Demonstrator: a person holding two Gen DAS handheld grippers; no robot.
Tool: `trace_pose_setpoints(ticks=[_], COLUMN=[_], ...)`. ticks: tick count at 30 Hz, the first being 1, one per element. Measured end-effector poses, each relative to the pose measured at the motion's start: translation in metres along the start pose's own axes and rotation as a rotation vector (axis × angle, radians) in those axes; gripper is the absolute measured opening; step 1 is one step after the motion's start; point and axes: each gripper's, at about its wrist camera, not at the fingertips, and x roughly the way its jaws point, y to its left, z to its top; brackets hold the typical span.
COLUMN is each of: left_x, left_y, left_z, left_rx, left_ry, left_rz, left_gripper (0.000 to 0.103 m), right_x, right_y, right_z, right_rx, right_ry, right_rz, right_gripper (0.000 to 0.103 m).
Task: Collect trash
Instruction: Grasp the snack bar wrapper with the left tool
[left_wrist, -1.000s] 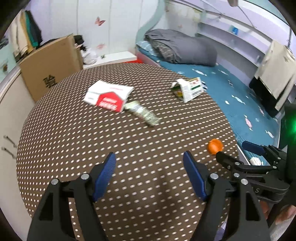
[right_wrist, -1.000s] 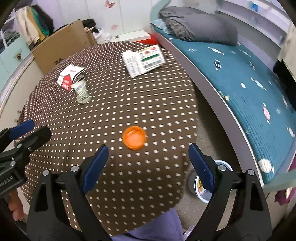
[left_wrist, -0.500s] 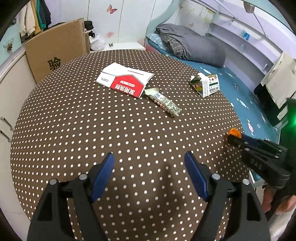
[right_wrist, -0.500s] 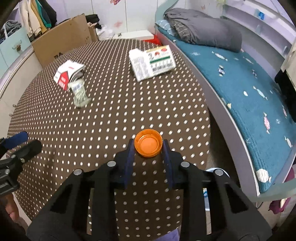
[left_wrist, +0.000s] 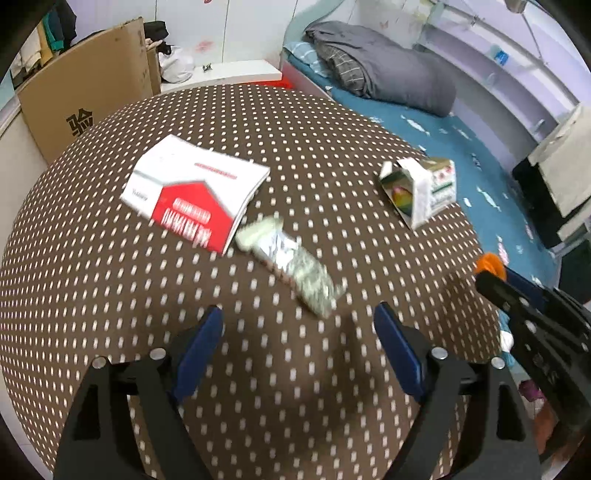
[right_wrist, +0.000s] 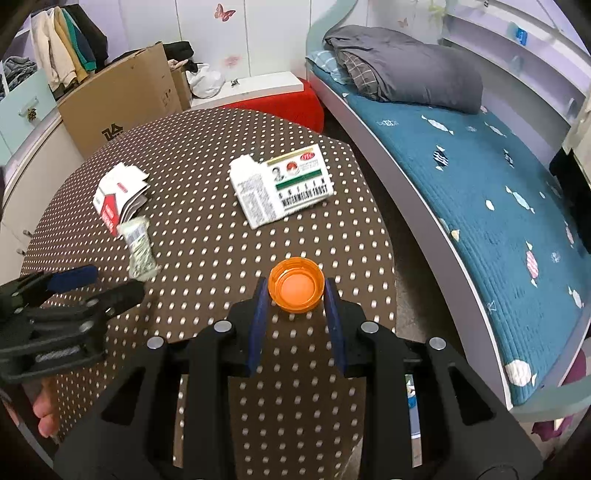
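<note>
My right gripper (right_wrist: 295, 291) is shut on an orange bottle cap (right_wrist: 296, 289) and holds it above the dotted brown table (right_wrist: 207, 258); the cap also shows in the left wrist view (left_wrist: 489, 263). My left gripper (left_wrist: 299, 328) is open and empty, just short of a crumpled silver-green wrapper (left_wrist: 291, 264). A red-and-white booklet (left_wrist: 194, 192) lies beyond the wrapper. An opened white carton (left_wrist: 419, 190) lies at the table's right side, and it shows in the right wrist view (right_wrist: 282, 188).
A bed with a teal cover (right_wrist: 491, 206) and grey duvet (right_wrist: 402, 68) runs along the table's right. A cardboard box (left_wrist: 88, 92) stands behind the table. A bin (right_wrist: 412, 402) shows partly on the floor by the table's near right edge.
My right gripper has lifted the orange cap a little off the table. My left gripper has moved forward toward the wrapper and stays open.
</note>
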Motion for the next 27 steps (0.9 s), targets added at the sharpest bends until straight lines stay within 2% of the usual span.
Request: trace_pose_setpoints(ticks=[3,4,5,6,7,8,9,18,27], left_x=[0.013,0.015,0.016,0.017,0.016,0.016,0.014,-0.001,-0.022], left_y=[-0.005,-0.006,-0.008,-0.012,-0.013,-0.014,-0.015,-0.036,-0.093], left_z=[0.014,0.016,0.017,0.017,0.018,0.018,0.017,0.001,-0.022], left_rx=[0.005,0.009,0.022,0.047,0.059,0.063,0.065,0.123,0.218], left_ry=[0.01,0.0,-0.01,-0.014,-0.012,-0.004,0.0,-0.033,-0.065], left_rz=[0.022,0.038,0.064,0.101,0.096,0.068,0.048,0.046,0.007], left_gripper=[0.08,0.071,0.051,0.041,0.028,0.021,0.02,0.017,0.015], right_x=[0.005,0.005,0.006,0.006,0.006,0.006,0.005,-0.012,-0.035], right_y=[-0.003,-0.005,-0.006,-0.008,-0.01,-0.012,-0.014,-0.03,-0.06], right_z=[0.004,0.004,0.004,0.004,0.004,0.003,0.003,-0.012,-0.033], right_rx=[0.007,0.01,0.012,0.013,0.017,0.021,0.027,0.057,0.108], right_ry=[0.003,0.005,0.006,0.006,0.007,0.008,0.009,-0.001,-0.024], right_rz=[0.002,0.005,0.007,0.006,0.003,0.003,0.003,-0.003,-0.031], right_gripper=[0.03,0.03,0.03,0.03,0.03,0.03,0.03,0.03,0.03])
